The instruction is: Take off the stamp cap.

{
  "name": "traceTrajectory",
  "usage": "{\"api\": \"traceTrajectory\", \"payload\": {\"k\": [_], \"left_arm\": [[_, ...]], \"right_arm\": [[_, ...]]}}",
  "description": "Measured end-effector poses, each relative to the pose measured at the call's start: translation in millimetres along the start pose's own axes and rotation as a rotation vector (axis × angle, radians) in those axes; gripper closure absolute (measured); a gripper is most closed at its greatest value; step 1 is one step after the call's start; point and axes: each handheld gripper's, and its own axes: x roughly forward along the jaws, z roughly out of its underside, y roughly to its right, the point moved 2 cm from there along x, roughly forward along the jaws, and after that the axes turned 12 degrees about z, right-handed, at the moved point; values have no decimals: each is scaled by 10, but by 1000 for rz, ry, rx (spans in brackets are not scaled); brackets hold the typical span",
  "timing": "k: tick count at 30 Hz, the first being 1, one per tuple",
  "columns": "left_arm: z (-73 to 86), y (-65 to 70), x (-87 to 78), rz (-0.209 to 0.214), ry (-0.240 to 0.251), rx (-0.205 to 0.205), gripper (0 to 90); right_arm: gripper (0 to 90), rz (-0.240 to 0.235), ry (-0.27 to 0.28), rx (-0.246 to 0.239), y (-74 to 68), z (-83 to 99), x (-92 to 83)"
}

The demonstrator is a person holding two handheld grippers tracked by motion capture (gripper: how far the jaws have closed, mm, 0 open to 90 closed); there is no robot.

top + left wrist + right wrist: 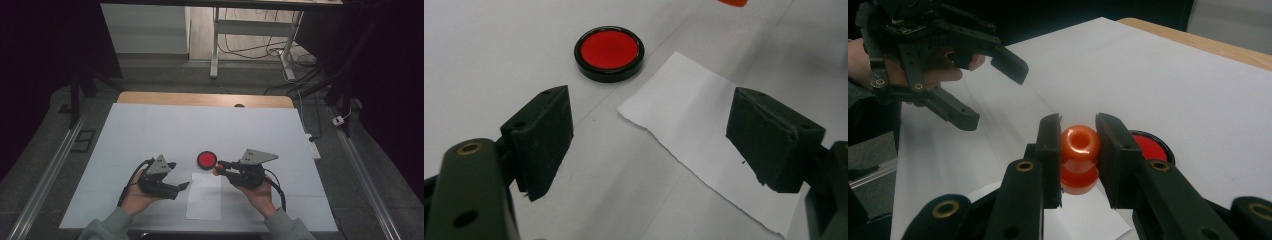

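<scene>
The orange stamp [1079, 157], a small waisted knob with a rounded hollow top, sits clamped between the two jaws of the right gripper [1079, 150], which presses on its sides and holds it above the near end of the white paper slip [204, 195]. In the high view the stamp [215, 171] lies at about five o'clock from the round red ink pad [206, 159], just beside it. The left gripper [649, 130] hangs with its jaws wide apart and nothing between them, at about nine o'clock from the slip. The step in hand appears to be carrying the stamp, either to ink or to print. The next move likely calls for a straight descent, face flat, while the left gripper steadies the slip on the white table [150, 130].
</scene>
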Motion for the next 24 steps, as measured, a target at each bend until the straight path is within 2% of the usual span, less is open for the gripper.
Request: {"api": "traceTrajectory", "payload": {"k": [4,13,18,24], "left_arm": [[-20,-26,-7,4,5,-12,190],[-106,-37,44,21,5,-13,193],[-201,-26,105,33,9,1,195],[-371,44,233,66,-10,48,199]], "right_arm": [[717,3,1,-2,3,-2,3],[717,8,8,-9,13,-24,6],[717,13,11,-8,21,-30,-8],[717,13,11,-8,18,-30,-4]]}}
